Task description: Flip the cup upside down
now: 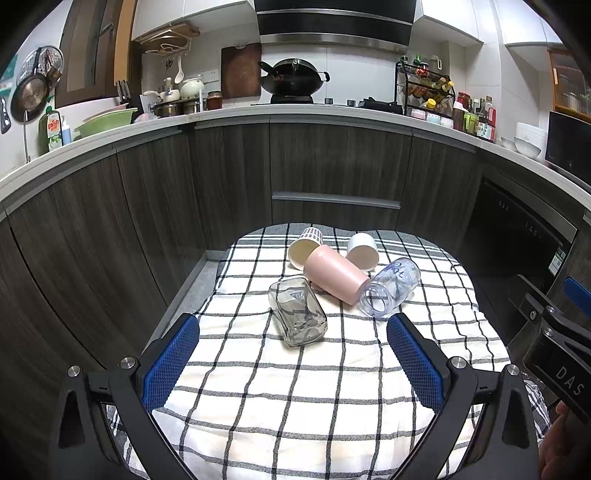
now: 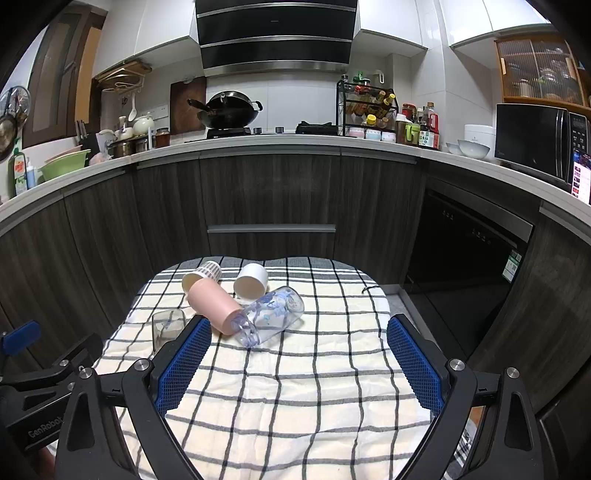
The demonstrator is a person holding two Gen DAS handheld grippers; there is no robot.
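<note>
Checked cloth [image 1: 314, 387] spread over a small table, fronted by dark wood-grain cabinets [image 1: 229, 184] under a pale counter [image 1: 229, 112]; wok [image 1: 293, 77] on the hob beneath a black range hood [image 1: 334, 18].

Five cups lying on their sides, clustered toward the far edge of the cloth: pink cup [image 1: 334, 275] at centre, striped paper cup [image 1: 304, 245] and white cup [image 1: 362, 250] behind it, square glass cup [image 1: 297, 312] nearest on the left, clear printed cup [image 1: 389, 288] on the right, touching the pink one.

Left gripper [image 1: 293, 365] spread wide, empty, short of the cups. Right gripper [image 2: 297, 369] likewise parted, grasping nothing.

Right wrist view only: microwave [image 2: 535, 140] and glass-fronted shelf [image 2: 539, 70] at right; square glass cup partly hidden behind the left finger [image 2: 181, 363].

Left wrist view only: hanging pan [image 1: 29, 96] and green detergent bottle [image 1: 51, 129] at left; square glass cup shown whole.
</note>
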